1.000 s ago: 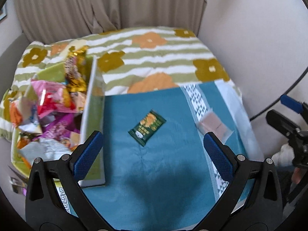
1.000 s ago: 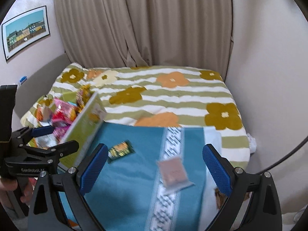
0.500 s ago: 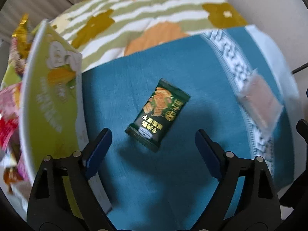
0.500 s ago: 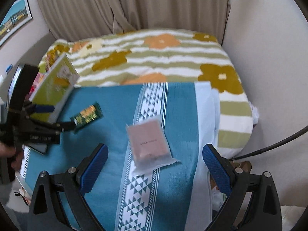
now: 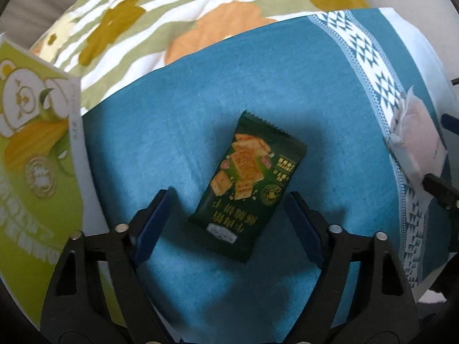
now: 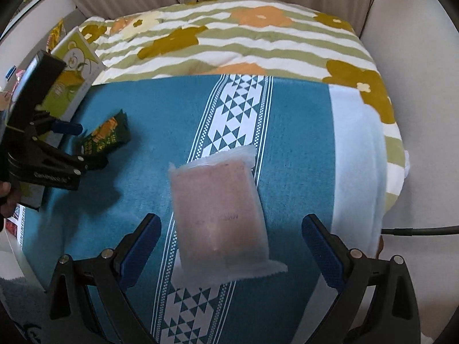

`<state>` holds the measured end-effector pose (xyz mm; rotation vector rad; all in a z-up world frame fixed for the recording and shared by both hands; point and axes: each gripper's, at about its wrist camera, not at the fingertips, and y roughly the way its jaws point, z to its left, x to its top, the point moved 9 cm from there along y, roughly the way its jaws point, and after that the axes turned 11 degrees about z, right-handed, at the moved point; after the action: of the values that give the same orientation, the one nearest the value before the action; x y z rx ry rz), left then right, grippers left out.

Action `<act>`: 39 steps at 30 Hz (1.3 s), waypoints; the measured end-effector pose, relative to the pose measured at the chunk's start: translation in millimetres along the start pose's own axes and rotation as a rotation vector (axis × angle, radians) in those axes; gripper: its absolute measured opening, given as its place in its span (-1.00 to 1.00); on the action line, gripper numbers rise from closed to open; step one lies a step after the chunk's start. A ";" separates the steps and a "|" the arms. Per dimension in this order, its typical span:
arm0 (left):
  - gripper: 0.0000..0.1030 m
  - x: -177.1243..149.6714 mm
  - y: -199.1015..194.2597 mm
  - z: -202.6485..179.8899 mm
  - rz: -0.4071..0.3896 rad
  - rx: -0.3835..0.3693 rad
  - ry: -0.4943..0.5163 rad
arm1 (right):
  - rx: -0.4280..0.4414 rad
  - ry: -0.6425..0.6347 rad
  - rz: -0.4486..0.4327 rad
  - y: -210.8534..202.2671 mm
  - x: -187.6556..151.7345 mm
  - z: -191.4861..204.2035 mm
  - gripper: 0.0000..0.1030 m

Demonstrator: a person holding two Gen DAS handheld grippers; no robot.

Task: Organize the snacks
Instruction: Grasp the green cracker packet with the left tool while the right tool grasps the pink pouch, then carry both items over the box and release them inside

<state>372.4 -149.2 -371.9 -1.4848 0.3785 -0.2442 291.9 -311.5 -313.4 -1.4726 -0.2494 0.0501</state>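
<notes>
A dark green cracker packet (image 5: pixel 246 189) lies flat on the blue towel (image 5: pixel 172 114). My left gripper (image 5: pixel 226 209) points straight down over it. The packet's lower half sits between the blue pads (image 5: pixel 155 215), which are closing and stand clear of both its sides. In the right wrist view this gripper (image 6: pixel 83 146) straddles the green packet (image 6: pixel 106 137). A pale pink translucent packet (image 6: pixel 218 212) lies on the towel's white patterned band. My right gripper (image 6: pixel 231 229) hangs open above it, its pads wide of the packet. The pink packet (image 5: pixel 416 143) also shows at the left view's right edge.
A light green box (image 5: pixel 34 172) with a bear picture stands at the towel's left edge, also visible as the box (image 6: pixel 71 68) in the right view. The flowered striped bedspread (image 6: pixel 258 43) lies beyond. A wall runs along the right, and a black cable (image 6: pixel 416 230) hangs there.
Both grippers have come down close over the bed, each over its own packet. The left jaws have narrowed from wide open. The right jaws stay wide.
</notes>
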 end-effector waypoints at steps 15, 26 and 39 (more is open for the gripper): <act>-0.13 -10.0 -5.9 -18.3 -0.009 -0.039 0.036 | 0.018 -0.058 0.053 19.8 5.8 4.6 0.72; -0.13 -21.8 -8.0 -20.0 -0.029 -0.099 -0.046 | -0.046 -0.152 0.032 24.6 11.0 15.6 0.22; -0.13 -31.2 -70.1 -36.2 -0.173 -0.137 -0.072 | -0.038 -0.080 -0.088 -27.7 -1.9 25.2 0.13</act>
<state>334.6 -175.9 -300.7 -1.6587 0.2122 -0.3067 281.8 -290.1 -284.3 -1.4975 -0.3816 0.0335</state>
